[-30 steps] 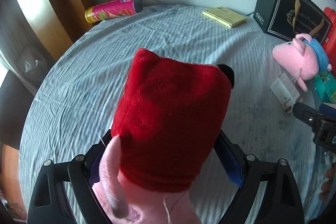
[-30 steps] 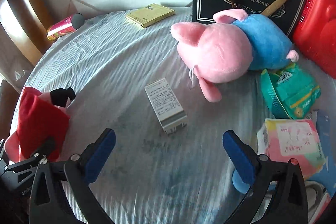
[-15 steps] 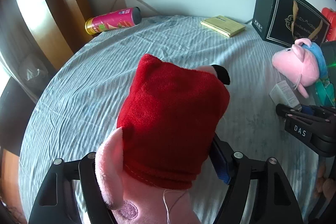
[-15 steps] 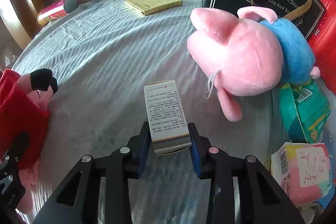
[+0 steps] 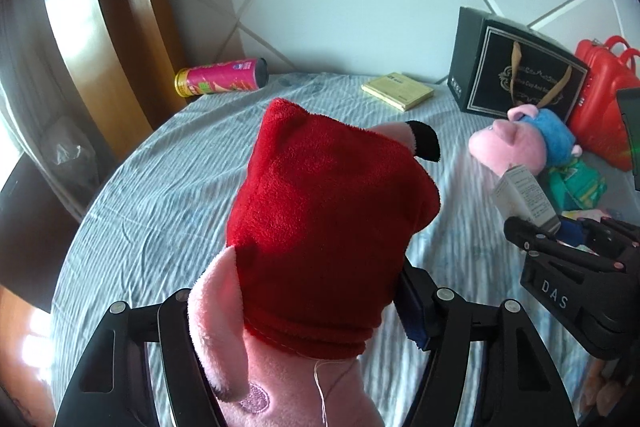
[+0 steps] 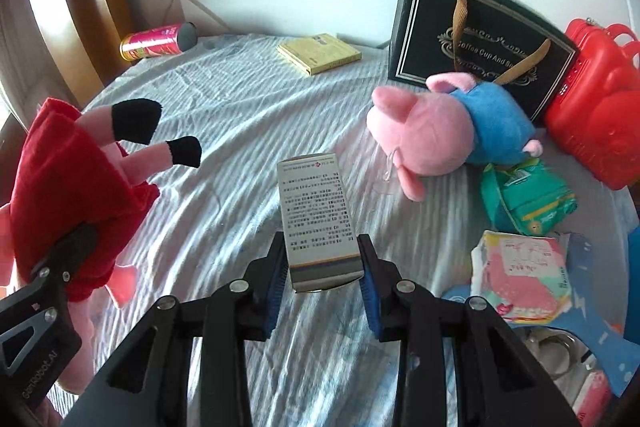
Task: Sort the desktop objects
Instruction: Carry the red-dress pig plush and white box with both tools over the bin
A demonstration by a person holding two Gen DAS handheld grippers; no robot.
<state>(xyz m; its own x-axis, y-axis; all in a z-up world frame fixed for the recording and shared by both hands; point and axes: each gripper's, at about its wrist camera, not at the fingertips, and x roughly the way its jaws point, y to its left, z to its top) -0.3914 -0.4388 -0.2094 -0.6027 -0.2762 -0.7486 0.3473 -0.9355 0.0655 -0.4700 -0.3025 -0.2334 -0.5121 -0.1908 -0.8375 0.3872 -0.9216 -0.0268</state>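
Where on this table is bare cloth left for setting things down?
Bare cloth stretches between the chips can, yellow booklet and blue-shirted pig plush. The right edge is crowded: green packet, pink packet, red case and black gift bag.

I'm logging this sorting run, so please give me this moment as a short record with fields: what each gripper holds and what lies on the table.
left gripper: shut on the pig toy in red dress, held above the table
right gripper: shut on the small white box, printed side up
table: covered with a striped light-blue cloth
far edge: pink can lying on its side, yellow book lying flat
right side: black gift bag upright, pig toy in blue shirt in front of it, red case, green packet
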